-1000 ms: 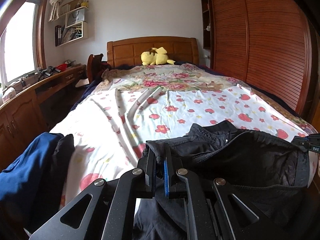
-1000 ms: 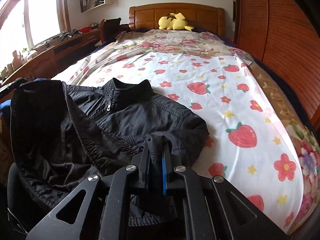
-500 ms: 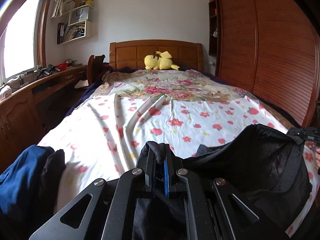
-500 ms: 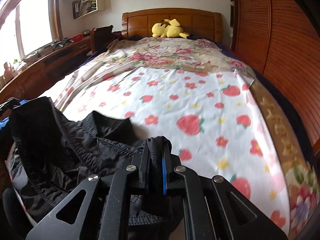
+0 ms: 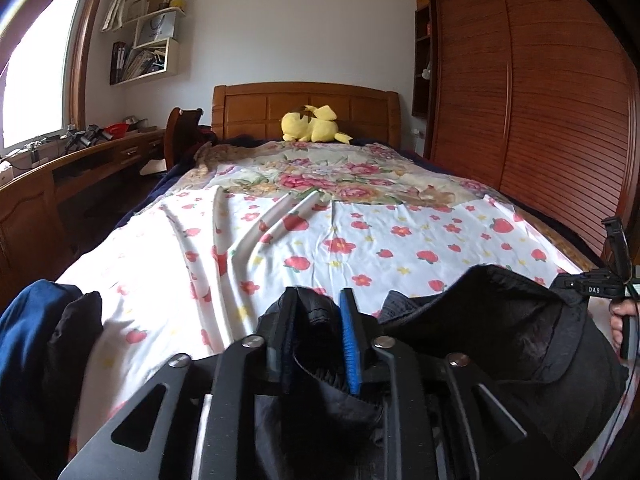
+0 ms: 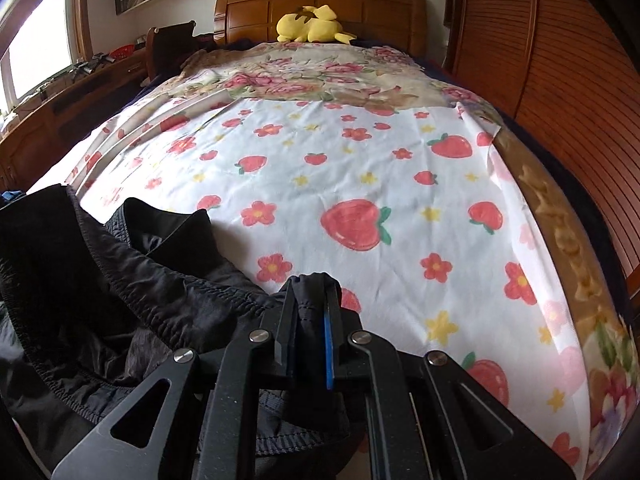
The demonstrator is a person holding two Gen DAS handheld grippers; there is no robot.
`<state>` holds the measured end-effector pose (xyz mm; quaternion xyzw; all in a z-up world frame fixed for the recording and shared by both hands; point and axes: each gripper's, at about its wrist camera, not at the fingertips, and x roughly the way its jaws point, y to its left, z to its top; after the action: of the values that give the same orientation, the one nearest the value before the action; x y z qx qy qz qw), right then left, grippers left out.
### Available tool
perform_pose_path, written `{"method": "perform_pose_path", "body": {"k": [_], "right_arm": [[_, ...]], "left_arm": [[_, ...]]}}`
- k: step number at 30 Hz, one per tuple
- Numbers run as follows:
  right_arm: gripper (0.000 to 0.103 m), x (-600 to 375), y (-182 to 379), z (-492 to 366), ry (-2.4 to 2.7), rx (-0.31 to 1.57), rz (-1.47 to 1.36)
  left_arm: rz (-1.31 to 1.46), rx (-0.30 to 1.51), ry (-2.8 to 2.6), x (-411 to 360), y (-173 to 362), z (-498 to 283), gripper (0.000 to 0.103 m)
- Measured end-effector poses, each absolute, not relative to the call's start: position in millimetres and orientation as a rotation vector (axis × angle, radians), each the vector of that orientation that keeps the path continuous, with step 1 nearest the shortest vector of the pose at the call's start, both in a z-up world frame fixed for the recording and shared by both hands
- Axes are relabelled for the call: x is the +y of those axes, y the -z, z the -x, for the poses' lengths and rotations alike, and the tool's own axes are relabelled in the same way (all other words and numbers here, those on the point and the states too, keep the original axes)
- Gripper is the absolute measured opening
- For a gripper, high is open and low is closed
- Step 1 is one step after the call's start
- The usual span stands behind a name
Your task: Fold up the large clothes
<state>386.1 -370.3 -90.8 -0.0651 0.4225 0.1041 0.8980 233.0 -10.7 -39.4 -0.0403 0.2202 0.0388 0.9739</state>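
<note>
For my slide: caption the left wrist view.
Left tool opening, black jacket between its jaws, at the foot of a strawberry-print bed.

One black jacket (image 5: 520, 340), one plush toy (image 5: 312, 125)

At your three o'clock in the left wrist view, white letters "DAS" stand on the black body of the right gripper (image 5: 600, 286), just above the fingers of the hand that holds it. The white bag on the wall shelf (image 5: 158, 26) at your eleven o'clock bears print too small to read.
</note>
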Motion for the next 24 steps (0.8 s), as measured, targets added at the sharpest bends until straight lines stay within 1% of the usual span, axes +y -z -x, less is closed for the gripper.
{"method": "perform_pose_path", "body": {"k": [1, 2, 3, 4, 5, 6, 7, 8, 12, 17, 24], "right_arm": [[0.011, -369.9, 90.9, -384.8, -0.211, 0.869, 0.133], [0.012, -368.9, 90.3, -382.9, -0.202, 0.865, 0.135], [0.016, -367.7, 90.2, -383.1, -0.198, 0.864, 0.137], [0.020, -365.7, 87.8, -381.2, -0.194, 0.858, 0.144], [0.025, -363.7, 86.1, -380.5, -0.187, 0.852, 0.150], [0.041, -361.9, 82.1, -379.0, -0.161, 0.836, 0.165], [0.046, -361.0, 79.1, -378.8, -0.148, 0.824, 0.170], [0.048, -359.7, 73.3, -377.7, -0.132, 0.804, 0.174], [0.049, -343.2, 61.9, -376.1, -0.126, 0.788, 0.194], [0.049, -287.8, 52.9, -367.3, -0.270, 0.763, 0.203], [0.049, -206.6, 78.9, -373.5, -0.423, 0.854, 0.265]], "left_arm": [[0.079, 0.438, -0.081, -9.7, 38.7, -232.1, 0.029], [0.079, 0.434, -0.076, -8.5, 38.1, -231.3, 0.035], [0.082, 0.434, -0.065, -7.6, 37.9, -230.8, 0.040], [0.085, 0.439, -0.049, -5.9, 38.3, -230.5, 0.047], [0.084, 0.448, -0.038, -6.9, 40.0, -231.6, 0.049], [0.079, 0.456, -0.031, -6.4, 41.7, -232.3, 0.049], [0.074, 0.462, -0.029, -5.6, 43.7, -232.7, 0.050], [0.071, 0.467, -0.029, -4.9, 44.8, -233.3, 0.050], [0.072, 0.488, -0.012, -2.6, 48.9, -231.5, 0.050], [0.074, 0.514, 0.009, -1.5, 51.5, -228.1, 0.050], [0.050, 0.521, 0.022, -4.3, 48.7, -220.4, 0.050]]}}
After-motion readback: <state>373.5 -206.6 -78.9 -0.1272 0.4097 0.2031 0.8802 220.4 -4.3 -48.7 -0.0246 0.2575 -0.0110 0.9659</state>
